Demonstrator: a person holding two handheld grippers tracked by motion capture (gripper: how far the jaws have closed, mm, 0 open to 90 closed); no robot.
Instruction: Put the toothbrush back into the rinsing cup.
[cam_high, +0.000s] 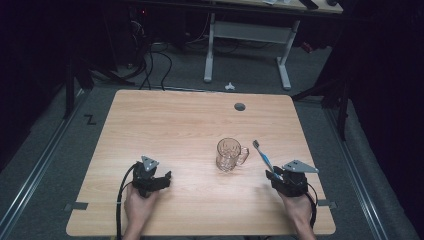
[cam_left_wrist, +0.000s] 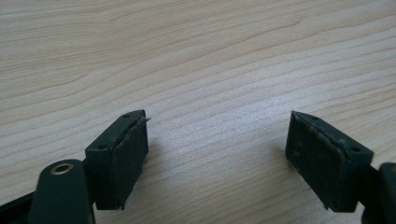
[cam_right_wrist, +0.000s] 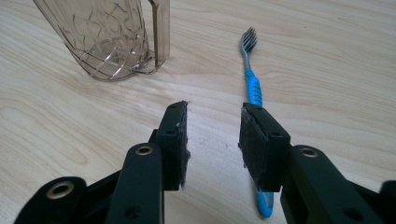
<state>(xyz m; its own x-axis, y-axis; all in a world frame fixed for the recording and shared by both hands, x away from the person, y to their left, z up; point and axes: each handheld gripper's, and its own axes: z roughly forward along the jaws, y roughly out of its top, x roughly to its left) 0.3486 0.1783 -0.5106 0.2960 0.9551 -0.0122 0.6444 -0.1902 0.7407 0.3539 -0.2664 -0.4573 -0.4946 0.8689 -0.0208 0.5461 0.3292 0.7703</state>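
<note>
Toothbrush (cam_right_wrist: 252, 86): slim, blue rubbery handle with a grey neck and a grey-bristled head, lying flat on the wooden table (cam_high: 165, 125) just right of the glass mug (cam_high: 229, 154), head pointing away from the person. The right gripper (cam_right_wrist: 212, 140) is hovering over the handle's near end, its jaws standing partly open with only bare wood between the pads and the handle passing under the right-hand jaw, nothing gripped. The left gripper (cam_left_wrist: 217, 144) is resting wide open over bare tabletop, holding nothing.
</note>
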